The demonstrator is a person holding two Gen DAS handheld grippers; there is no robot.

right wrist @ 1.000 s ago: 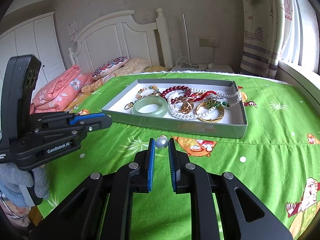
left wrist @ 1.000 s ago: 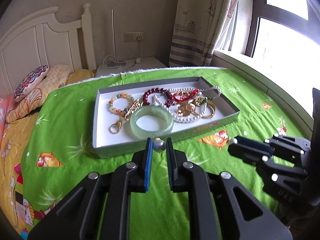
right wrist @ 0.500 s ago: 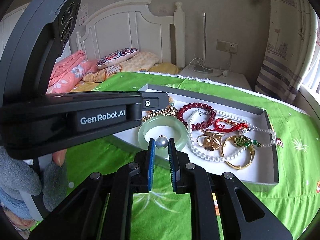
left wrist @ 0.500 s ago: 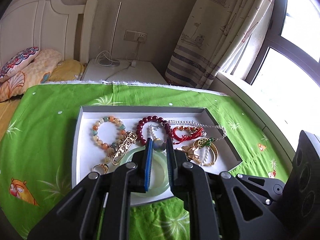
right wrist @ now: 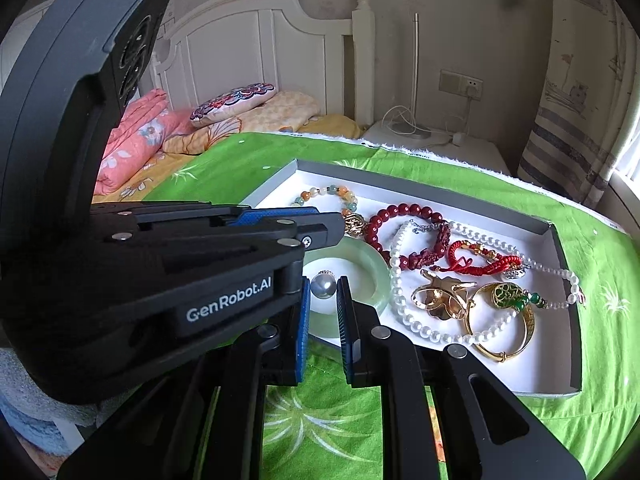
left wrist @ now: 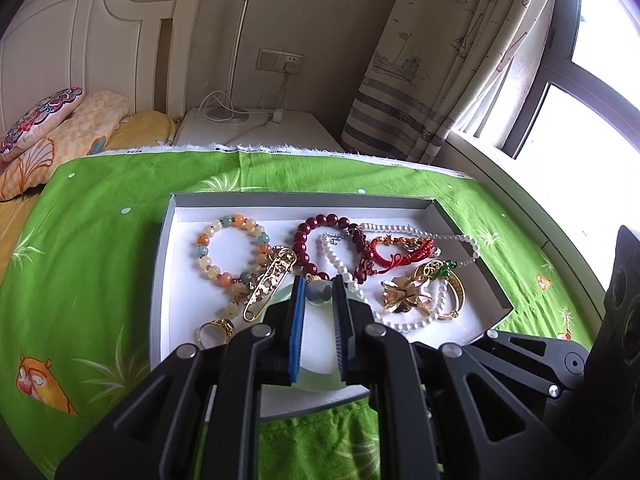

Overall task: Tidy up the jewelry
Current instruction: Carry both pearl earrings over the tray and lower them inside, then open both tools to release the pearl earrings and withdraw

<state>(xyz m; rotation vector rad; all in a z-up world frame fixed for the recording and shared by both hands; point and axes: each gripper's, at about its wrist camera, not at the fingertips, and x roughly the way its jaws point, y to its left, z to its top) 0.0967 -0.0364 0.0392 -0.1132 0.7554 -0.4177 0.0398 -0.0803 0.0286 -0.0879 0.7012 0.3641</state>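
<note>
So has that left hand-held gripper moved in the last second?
Yes. The left hand-held gripper has moved forward over the tray, from short of its near wall to above the jade bangle.

The left gripper [left wrist: 319, 294] points forward and slightly down, its blue-padded jaws drawn close on a small grey bead [left wrist: 319, 293] at the fingertips. The right gripper [right wrist: 323, 286] sits just beside it, jaws likewise narrowed around a silvery pearl [right wrist: 323, 285] between the tips.
</note>
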